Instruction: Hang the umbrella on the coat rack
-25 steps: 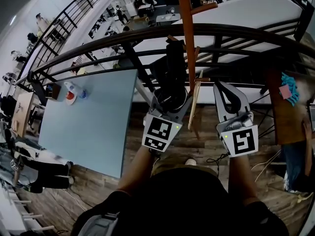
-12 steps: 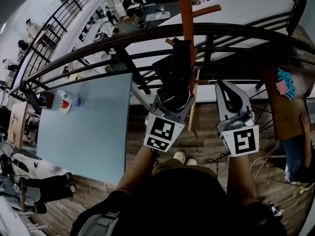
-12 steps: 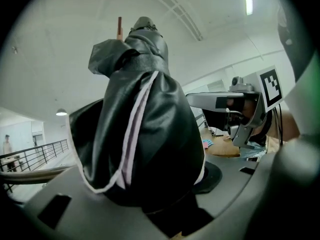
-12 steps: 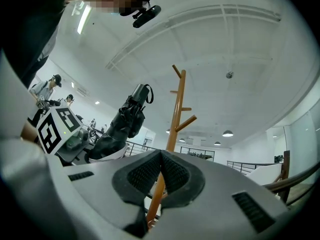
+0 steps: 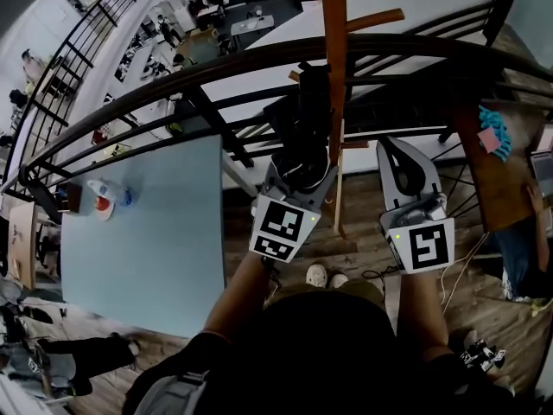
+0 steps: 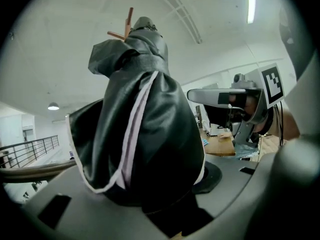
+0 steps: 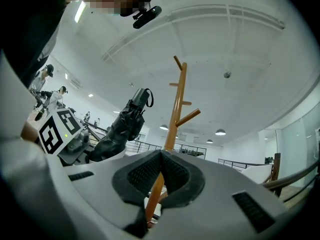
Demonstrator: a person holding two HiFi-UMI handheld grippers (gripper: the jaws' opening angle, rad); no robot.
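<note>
A folded black umbrella (image 5: 302,132) with a pale edge trim stands upright in my left gripper (image 5: 296,178), which is shut on its lower part. In the left gripper view the umbrella (image 6: 145,134) fills the space between the jaws. Its top lies right against the left side of the wooden coat rack pole (image 5: 333,59); whether they touch I cannot tell. The coat rack (image 7: 177,104) shows several upward pegs. My right gripper (image 5: 396,152) hangs to the right of the pole, shut and holding nothing. Its pads meet at the tip (image 7: 159,155).
A black metal railing (image 5: 173,89) curves across just behind the rack, with a lower floor and people beyond it. A light blue table (image 5: 147,240) stands to the left, with small items (image 5: 104,201) at its far corner. A wooden table (image 5: 488,180) stands at the right.
Both grippers have edged toward the coat rack and railing, and the umbrella rides along in the left one. The umbrella's top now sits tighter against the pole. Neither grip has changed.
</note>
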